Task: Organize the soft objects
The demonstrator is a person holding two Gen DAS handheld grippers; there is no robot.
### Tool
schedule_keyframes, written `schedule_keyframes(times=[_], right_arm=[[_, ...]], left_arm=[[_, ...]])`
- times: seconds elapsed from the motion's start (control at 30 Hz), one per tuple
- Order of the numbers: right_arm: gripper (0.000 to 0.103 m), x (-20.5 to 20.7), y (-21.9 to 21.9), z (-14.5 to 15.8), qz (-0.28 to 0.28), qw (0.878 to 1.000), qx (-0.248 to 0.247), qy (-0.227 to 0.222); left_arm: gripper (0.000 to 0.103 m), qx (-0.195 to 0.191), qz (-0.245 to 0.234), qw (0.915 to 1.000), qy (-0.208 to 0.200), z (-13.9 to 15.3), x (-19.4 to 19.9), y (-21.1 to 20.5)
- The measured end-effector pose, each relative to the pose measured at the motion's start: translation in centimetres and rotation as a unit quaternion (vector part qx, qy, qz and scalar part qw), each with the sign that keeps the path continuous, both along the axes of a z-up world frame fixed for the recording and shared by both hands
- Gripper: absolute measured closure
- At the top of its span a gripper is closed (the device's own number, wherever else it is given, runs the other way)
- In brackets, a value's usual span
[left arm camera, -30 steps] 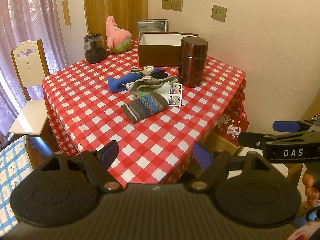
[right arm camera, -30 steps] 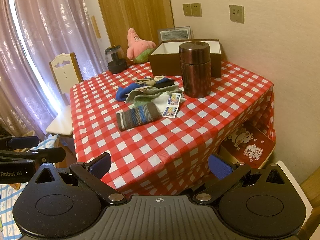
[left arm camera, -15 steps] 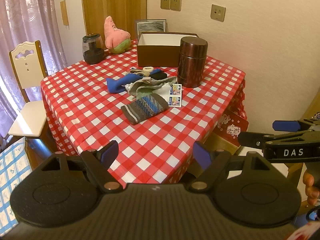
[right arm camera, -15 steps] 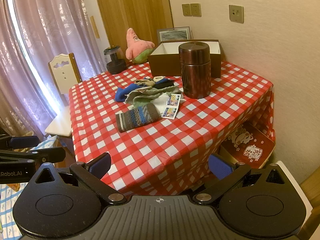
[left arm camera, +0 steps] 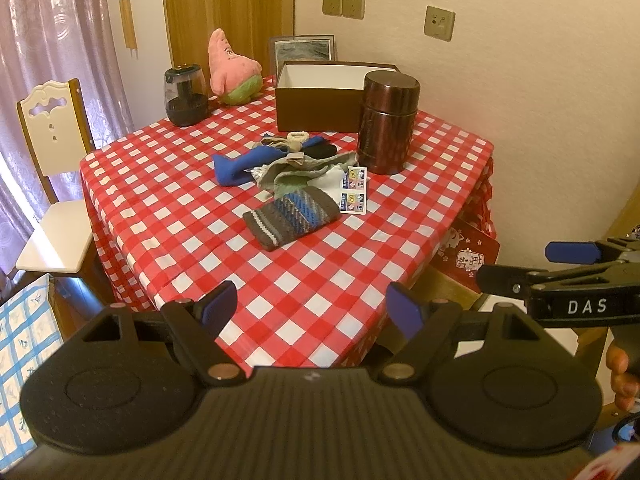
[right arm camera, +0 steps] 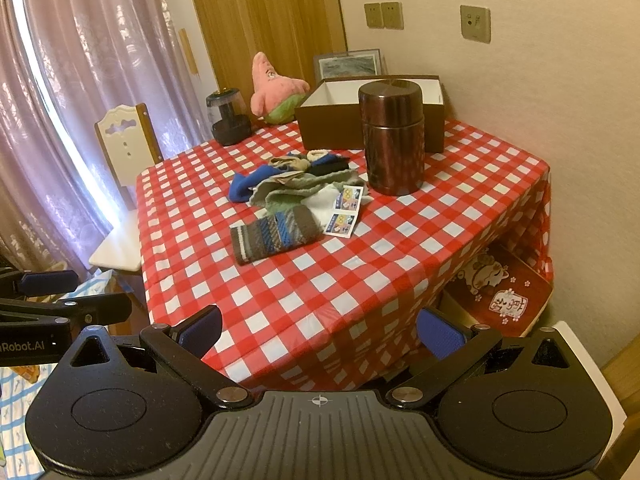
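both tools hang short of the near corner of a surface (left arm camera: 168,216) draped in red-and-white check, the left tool (left arm camera: 312,312) and the right tool (right arm camera: 320,330) each spread wide and gripping nothing. the soft things lie in a loose heap near the middle of the cloth: a striped knit sock (left arm camera: 292,218) nearest the camera, a blue sock (left arm camera: 240,166) to its left, grey-green cloth (left arm camera: 304,170) bunched between them, dark and beige pieces behind. two small printed cards (left arm camera: 354,190) rest against the heap's right edge, partly on white fabric. a tall brown canister (left arm camera: 386,122) stands just right of the heap and directly in front of an open brown box (left arm camera: 320,102), covering the box's right front corner. at the far edge sit a pink plush star (left arm camera: 232,70), a dark jar (left arm camera: 185,96) and a framed picture (left arm camera: 304,48) leaning on the wall. a white chair (left arm camera: 52,160) stands at the left side; a red printed box (right arm camera: 500,292) sits under the cloth at right. fingers (left arm camera: 622,376) show on the right tool's handle in the left view.
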State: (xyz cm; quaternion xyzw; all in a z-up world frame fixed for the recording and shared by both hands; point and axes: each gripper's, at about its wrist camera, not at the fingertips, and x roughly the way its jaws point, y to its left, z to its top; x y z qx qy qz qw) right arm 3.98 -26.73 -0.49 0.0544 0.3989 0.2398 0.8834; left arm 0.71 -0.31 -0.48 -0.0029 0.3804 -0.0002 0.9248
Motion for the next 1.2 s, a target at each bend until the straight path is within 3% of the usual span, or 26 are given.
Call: schedule_keyframes(times=[1.03, 1.2], right_arm=[[0.000, 3.5, 2.0, -1.5, -0.008, 1.000, 0.000, 0.006], [0.000, 4.3, 2.8, -2.1, -0.008, 1.000, 0.018, 0.017]], left_arm=[[0.023, -0.001, -0.005, 1.0000, -0.001, -0.3, -0.3, 0.4], [0.023, 0.002, -0.011, 0.9999, -0.001, -0.4, -0.3, 1.0]])
